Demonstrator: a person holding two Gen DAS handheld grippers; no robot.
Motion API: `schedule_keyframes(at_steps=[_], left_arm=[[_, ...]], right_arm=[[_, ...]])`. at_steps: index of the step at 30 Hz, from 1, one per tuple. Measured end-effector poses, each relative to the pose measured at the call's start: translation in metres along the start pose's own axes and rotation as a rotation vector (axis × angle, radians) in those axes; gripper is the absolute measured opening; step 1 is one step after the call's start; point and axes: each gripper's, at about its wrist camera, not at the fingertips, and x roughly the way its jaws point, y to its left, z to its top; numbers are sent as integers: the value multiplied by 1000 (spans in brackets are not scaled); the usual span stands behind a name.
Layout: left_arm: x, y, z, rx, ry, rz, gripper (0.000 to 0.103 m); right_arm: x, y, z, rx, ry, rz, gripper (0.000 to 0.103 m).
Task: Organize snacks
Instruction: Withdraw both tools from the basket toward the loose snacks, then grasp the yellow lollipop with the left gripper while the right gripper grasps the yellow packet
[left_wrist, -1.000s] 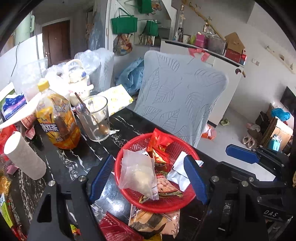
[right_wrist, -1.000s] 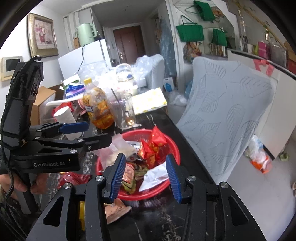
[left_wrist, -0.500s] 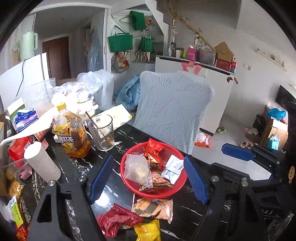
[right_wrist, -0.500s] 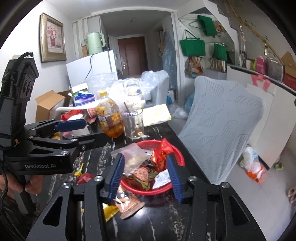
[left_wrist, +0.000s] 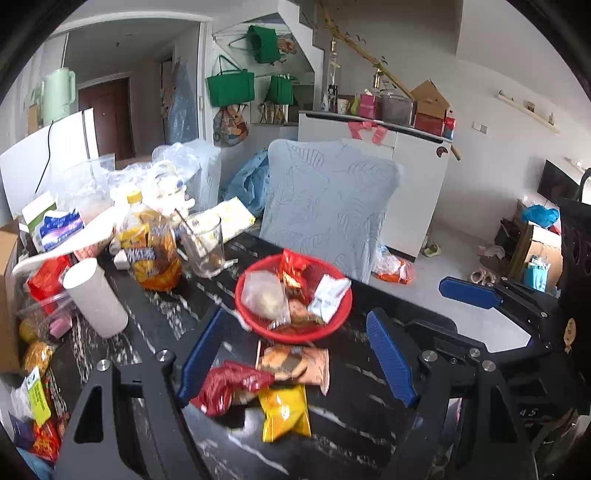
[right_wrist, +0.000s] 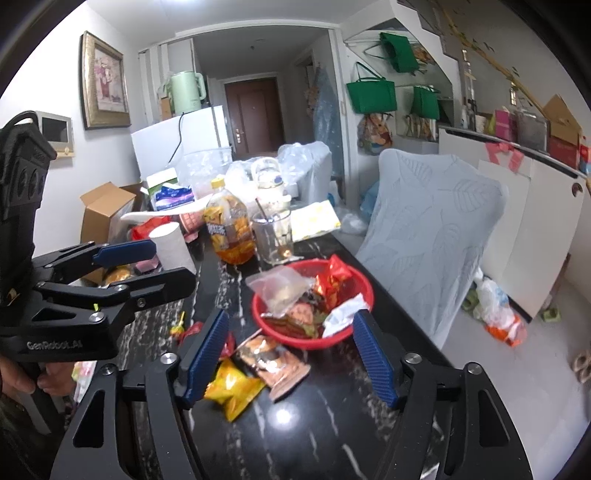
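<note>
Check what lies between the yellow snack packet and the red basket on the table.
A brown-orange snack packet lies between the yellow snack packet and red basket, clearest in the left wrist view.

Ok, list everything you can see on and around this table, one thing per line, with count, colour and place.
basket: one, red, mid-table, filled with snack packets
loose snack packets: three; yellow packet, red packet and orange-brown packet, on the table in front of the basket
drink bottle: one, amber with yellow cap, behind the basket
glass: one, clear, a utensil standing in it, beside the bottle
paper roll: one, white, left of the bottle
chair: one, pale blue leaf-pattern cover, far side of the table
tote bags: three, green, on the wall
left gripper: black, blue pads, open, empty
right gripper: same, jaws have just been opening, empty
</note>
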Motion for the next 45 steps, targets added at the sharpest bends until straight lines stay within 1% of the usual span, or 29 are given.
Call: schedule_keyframes(at_steps=[4,10,12,15,18,21,26,33,36,39,45], left_arm=[[-8,3,-16,-5,11,4,78],[-15,12,-39,-13,22,45,78],[-15,18,-47,-27,39,58,78],[-15,24,-57,-49,60,58,78],[-14,31,-69,-71,86,33,78],[-14,36,-76,-80,93,51,78],[-16,48,-85,-114,91,54,78],[-11,71,-95,-156,96,91,78],[-5,81,-97,-177,109,117,78],[1,89,-99,-189,121,122,78],[20,103,-102,-198,141,139,78]], right_arm=[[-6,10,-12,-1,9,-4,73],[-1,25,-33,10,46,15,73],[2,29,-40,15,59,21,73],[7,35,-49,18,85,30,73],[14,42,-59,21,115,47,73],[22,50,-65,10,149,69,73],[34,61,-70,3,182,100,73],[59,71,-73,-6,231,133,73],[71,72,-74,8,250,141,73],[84,71,-76,36,279,154,73],[109,70,-79,42,323,156,73]])
